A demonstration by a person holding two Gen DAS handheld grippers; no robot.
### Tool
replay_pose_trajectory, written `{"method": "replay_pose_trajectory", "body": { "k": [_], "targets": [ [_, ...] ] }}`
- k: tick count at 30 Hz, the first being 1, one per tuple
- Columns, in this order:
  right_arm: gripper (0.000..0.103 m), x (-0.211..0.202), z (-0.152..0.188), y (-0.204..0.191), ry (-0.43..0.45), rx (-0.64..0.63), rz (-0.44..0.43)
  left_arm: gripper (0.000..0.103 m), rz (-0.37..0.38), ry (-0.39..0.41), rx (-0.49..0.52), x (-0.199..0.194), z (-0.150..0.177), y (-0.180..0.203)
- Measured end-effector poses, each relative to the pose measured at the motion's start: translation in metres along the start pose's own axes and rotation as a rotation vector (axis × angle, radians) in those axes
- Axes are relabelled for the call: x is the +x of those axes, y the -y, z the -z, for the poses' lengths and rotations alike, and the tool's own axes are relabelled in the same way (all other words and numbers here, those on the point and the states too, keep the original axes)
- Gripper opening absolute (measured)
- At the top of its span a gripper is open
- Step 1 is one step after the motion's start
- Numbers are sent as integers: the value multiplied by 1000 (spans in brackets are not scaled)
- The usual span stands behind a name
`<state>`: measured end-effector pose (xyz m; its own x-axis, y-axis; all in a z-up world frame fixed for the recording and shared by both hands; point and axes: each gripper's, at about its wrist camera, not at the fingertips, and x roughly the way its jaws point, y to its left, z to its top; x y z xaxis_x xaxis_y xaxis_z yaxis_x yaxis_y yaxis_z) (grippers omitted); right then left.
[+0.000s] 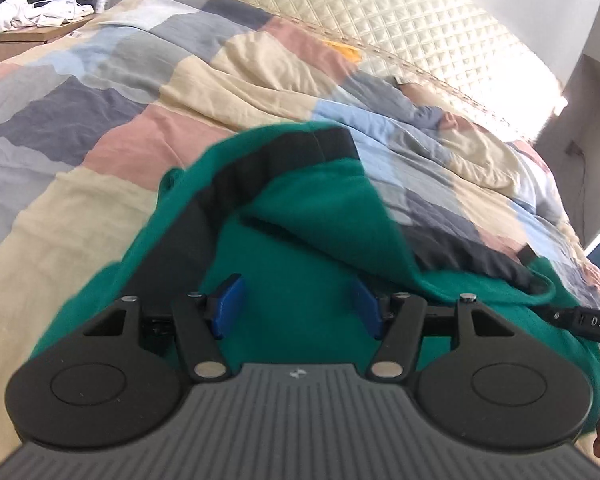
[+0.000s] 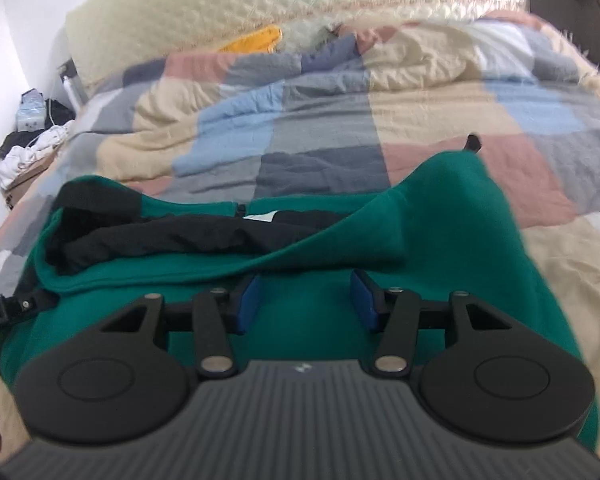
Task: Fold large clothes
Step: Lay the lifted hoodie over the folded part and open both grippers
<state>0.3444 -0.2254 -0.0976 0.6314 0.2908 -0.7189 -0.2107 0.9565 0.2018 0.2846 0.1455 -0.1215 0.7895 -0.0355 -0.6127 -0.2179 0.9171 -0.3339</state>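
Observation:
A green garment (image 1: pixel 320 248) with a black lining (image 1: pixel 260 168) lies bunched on the patchwork bed. It also shows in the right wrist view (image 2: pixel 440 220), its black lining (image 2: pixel 172 236) running across the middle. My left gripper (image 1: pixel 298 306) is open just above the green cloth, blue pads (image 1: pixel 230 306) spread with nothing between them. My right gripper (image 2: pixel 306 302) is open too, over the near part of the garment, blue pads (image 2: pixel 248 304) apart. The tip of the other gripper (image 2: pixel 4 308) shows at the left edge.
The patchwork quilt (image 1: pixel 100 120) in beige, pink, grey and blue covers the bed. A cream quilted headboard (image 1: pixel 400 20) stands behind. An orange item (image 2: pixel 256 42) lies near it. A bedside table (image 1: pixel 32 4) holds piled white and black clothes.

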Motion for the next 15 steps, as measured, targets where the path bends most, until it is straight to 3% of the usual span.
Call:
{"method": "replay_pose_trajectory", "body": {
  "k": [6,15],
  "targets": [
    [52,33,-11,8,-47,36,-25,68,17,14,50,33,-14,-2],
    [53,46,-15,51,26,323,-127,68,0,82,-31,47,-22,-19]
  ]
}}
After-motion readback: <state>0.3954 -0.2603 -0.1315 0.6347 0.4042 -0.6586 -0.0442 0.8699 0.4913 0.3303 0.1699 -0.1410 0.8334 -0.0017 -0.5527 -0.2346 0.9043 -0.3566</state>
